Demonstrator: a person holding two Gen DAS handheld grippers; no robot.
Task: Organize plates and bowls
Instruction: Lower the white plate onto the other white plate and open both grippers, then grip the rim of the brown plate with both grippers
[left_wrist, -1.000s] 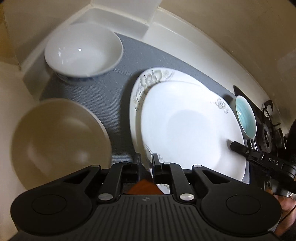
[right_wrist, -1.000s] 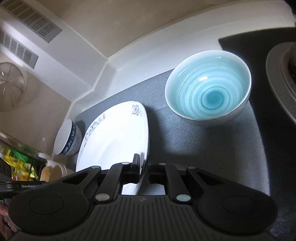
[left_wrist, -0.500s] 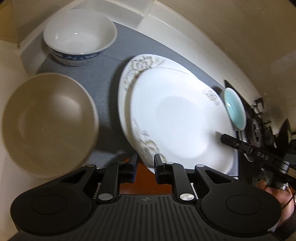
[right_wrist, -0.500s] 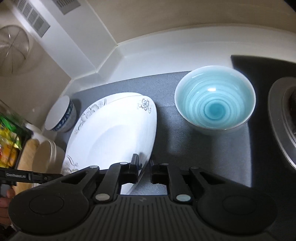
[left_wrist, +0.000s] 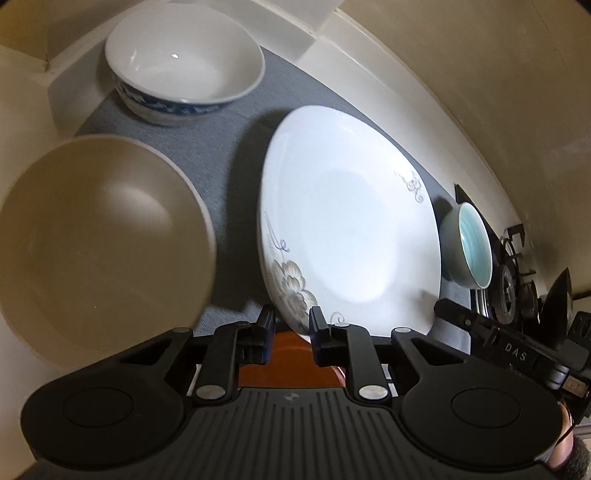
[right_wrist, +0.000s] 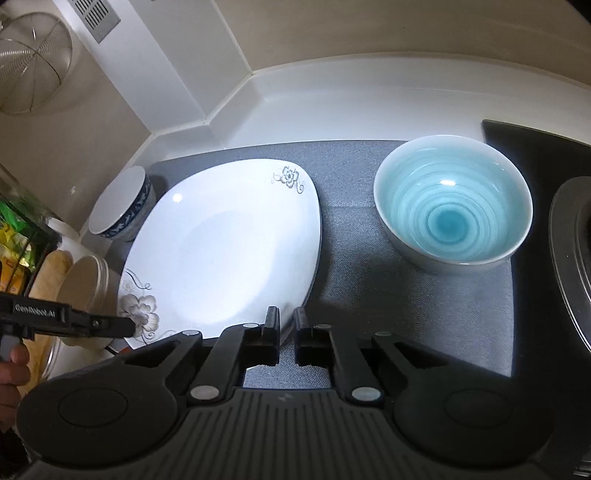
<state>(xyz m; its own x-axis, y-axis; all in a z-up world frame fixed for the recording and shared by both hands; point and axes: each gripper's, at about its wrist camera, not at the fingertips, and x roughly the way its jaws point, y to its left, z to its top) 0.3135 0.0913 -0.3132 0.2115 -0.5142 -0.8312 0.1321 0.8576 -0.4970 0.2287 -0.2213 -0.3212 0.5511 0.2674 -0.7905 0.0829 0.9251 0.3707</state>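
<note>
currently both grippers straddle opposite rims of the square floral plate (right_wrist: 221, 251) on the grey mat (right_wrist: 369, 295), likely to steady it. left gripper (left_wrist: 291, 326): jaws part-open, rim between, contact unclear. right gripper (right_wrist: 286, 326): narrow gap, grip unconfirmed. only the left view shows the beige bowl (left_wrist: 96, 240) clearly; the right view shows the turquoise bowl (right_wrist: 452, 199) interior.

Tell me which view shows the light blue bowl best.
The right wrist view: the light blue bowl sits unobstructed, its ringed interior facing the camera. The left wrist view catches it only small, distorted, behind the white plate.
</note>
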